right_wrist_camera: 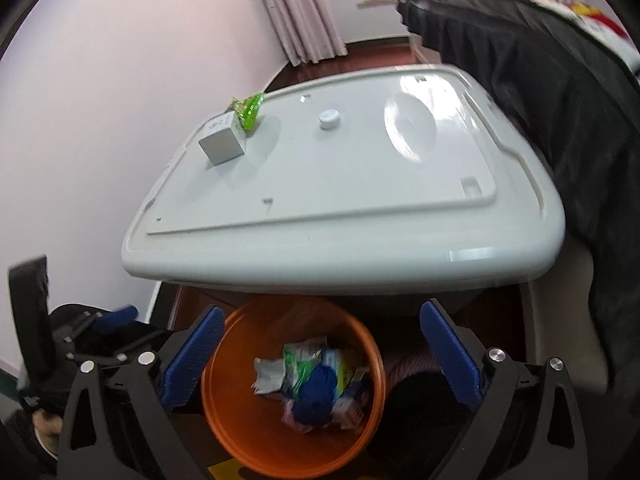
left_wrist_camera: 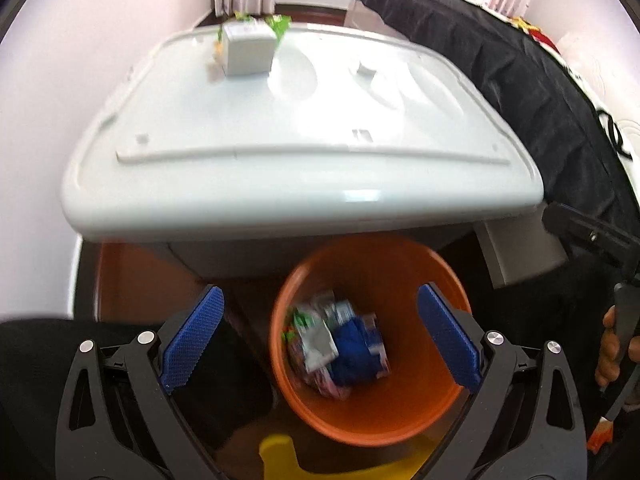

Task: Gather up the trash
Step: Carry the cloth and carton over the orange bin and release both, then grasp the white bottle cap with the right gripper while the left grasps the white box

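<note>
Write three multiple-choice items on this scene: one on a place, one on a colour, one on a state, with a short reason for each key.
1. Where does the grey box stand?
A. in the bin
B. on the white lid
C. on the floor

2. What colour is the bin?
A. orange
B. green
C. white

3. How are the right tongs?
A. shut on a wrapper
B. shut with nothing in them
C. open with nothing in them

Key:
1 B, the box stands on the white lid near its far left corner, beside a green wrapper.
2 A, its wall is orange all round the trash.
3 C, the blue pads stand wide apart, with nothing between them.
</note>
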Available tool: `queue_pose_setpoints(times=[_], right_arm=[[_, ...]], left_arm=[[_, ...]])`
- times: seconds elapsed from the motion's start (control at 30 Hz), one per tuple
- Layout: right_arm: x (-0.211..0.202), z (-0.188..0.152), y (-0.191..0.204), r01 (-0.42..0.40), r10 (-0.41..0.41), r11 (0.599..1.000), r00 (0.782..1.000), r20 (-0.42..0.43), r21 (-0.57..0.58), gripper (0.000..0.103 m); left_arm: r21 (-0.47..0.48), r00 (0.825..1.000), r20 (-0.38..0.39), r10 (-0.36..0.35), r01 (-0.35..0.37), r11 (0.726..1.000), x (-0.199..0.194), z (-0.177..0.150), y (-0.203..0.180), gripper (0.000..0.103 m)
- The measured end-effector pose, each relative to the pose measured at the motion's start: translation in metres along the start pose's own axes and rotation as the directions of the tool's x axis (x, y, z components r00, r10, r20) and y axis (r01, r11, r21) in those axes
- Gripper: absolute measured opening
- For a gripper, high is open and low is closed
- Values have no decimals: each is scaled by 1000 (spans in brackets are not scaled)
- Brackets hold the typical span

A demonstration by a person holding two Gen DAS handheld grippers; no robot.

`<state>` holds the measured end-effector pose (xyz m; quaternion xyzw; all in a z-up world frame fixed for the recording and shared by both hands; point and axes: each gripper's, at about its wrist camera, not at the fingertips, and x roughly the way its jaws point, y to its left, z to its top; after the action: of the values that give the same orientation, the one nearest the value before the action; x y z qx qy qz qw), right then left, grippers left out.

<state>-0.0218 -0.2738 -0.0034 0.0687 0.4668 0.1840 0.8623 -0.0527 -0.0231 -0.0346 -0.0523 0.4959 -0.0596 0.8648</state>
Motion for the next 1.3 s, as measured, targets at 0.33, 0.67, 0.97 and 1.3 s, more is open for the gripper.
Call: queue_pose_setpoints(times=[0.33, 0.67, 0.97, 1.3], right_arm=[[46, 96, 13, 55, -43, 989, 995, 94, -135, 97], [141, 171, 17, 113, -88, 969, 988, 124, -219, 97], [199, 203, 4, 82, -76, 980, 996, 36, -181, 85], [231, 206, 15, 145, -150, 966, 989, -8, -214, 55]], left_arm=[[-27, 987, 136, 90, -87, 996, -8, 93, 24, 95], [-154, 963, 185, 197, -170, 973, 25, 128, 55, 95], [-227, 981, 125, 148, -117, 967, 37, 125, 69, 95], [-274, 991, 112, 76, -43, 961, 42, 124, 72, 95]])
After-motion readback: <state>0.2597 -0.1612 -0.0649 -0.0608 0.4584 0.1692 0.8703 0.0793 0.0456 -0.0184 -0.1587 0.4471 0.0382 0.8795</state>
